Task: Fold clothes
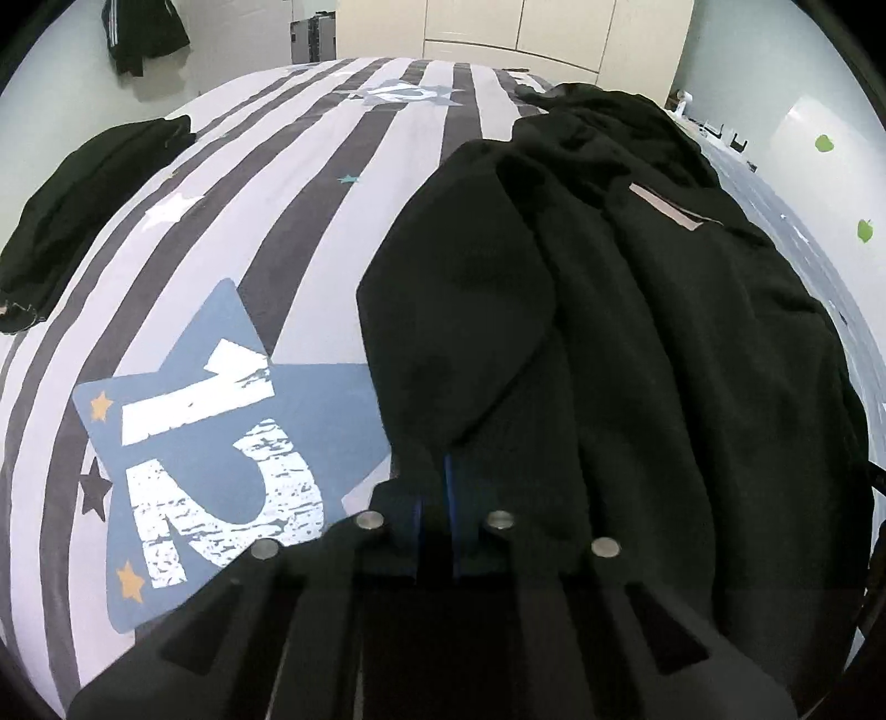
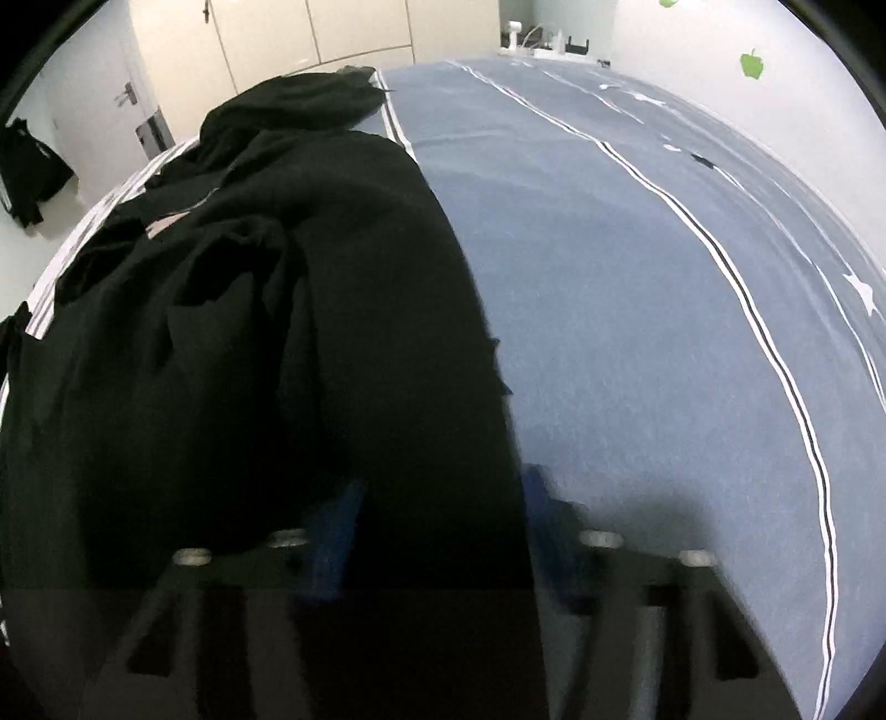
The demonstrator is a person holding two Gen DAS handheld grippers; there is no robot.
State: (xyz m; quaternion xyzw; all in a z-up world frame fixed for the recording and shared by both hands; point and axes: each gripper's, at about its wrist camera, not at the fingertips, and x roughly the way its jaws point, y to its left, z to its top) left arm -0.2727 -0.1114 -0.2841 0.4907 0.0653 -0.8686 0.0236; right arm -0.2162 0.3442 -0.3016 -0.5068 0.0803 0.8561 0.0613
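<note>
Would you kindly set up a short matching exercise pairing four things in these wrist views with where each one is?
Things:
1. black garment
2. small dark folded garment
3. striped jacket
4. green apple sticker

Places:
A. hanging on the wall beyond the bed
B. stuck on the wall, right of the bed
C. at the bed's left edge, apart from the big pile
D. spread in front of both grippers, near edge between the jaws

Pairs: 1-D, 2-C, 3-A, 4-B
</note>
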